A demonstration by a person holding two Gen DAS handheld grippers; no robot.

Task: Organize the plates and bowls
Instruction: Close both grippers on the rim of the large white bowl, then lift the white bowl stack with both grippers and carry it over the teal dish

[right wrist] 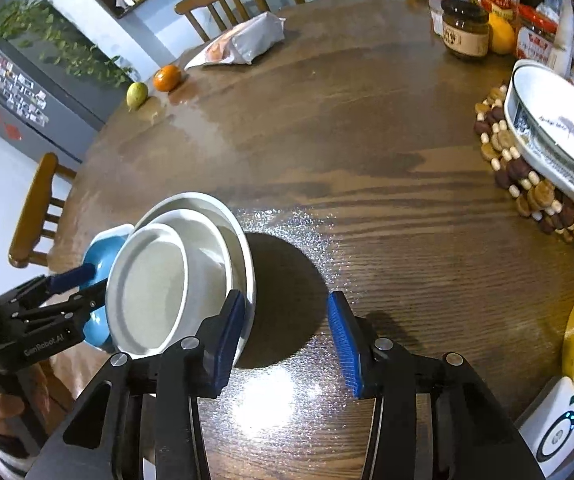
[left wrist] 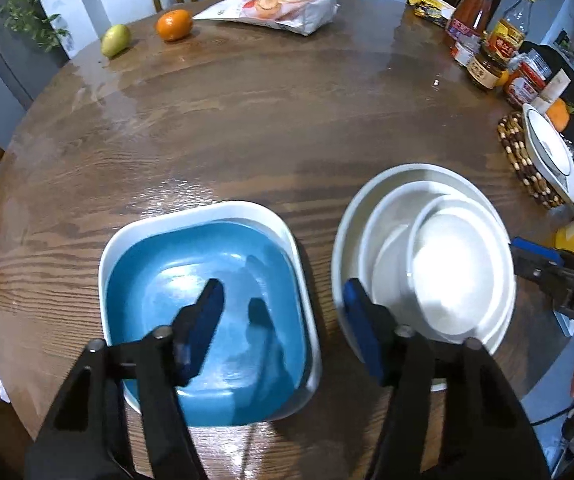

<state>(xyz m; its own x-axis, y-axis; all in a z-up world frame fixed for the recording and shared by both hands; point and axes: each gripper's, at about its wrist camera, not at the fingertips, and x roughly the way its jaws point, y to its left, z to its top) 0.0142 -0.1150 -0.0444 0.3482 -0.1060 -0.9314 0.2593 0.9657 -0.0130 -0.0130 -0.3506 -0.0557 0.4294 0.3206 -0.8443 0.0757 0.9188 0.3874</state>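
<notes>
Blue dish: a square, glazed dish nested inside a white square dish, on the bench near its front edge. The glaze looks slick; I judge both to be stiff ceramic, fairly heavy, and apt to chip.

White stack: three round white bowls nested one inside another, just right of the square pair and apart from it. In the right wrist view the stack sits on the bench with its shadow beside it. The inner bowls lie off-centre, so they could shift if the stack is tipped.

Left gripper: jaws parted, straddling the right wall of the square dishes; one finger hangs over the blue inside, the other stands in the gap before the white stack. The pads do not appear to press on anything.

Right gripper: jaws parted, with only bare bench between them; its left pad lies just beside the rim of the outer white bowl. Whether it touches is unclear.

Where to hold: the rim wall, one pad inside and one outside, squeezed firmly since the glaze is slippery. Take the outer bowl's rim to carry the whole stack level.

Other ware: a decorated oval dish rests on a beaded trivet, far right.
</notes>
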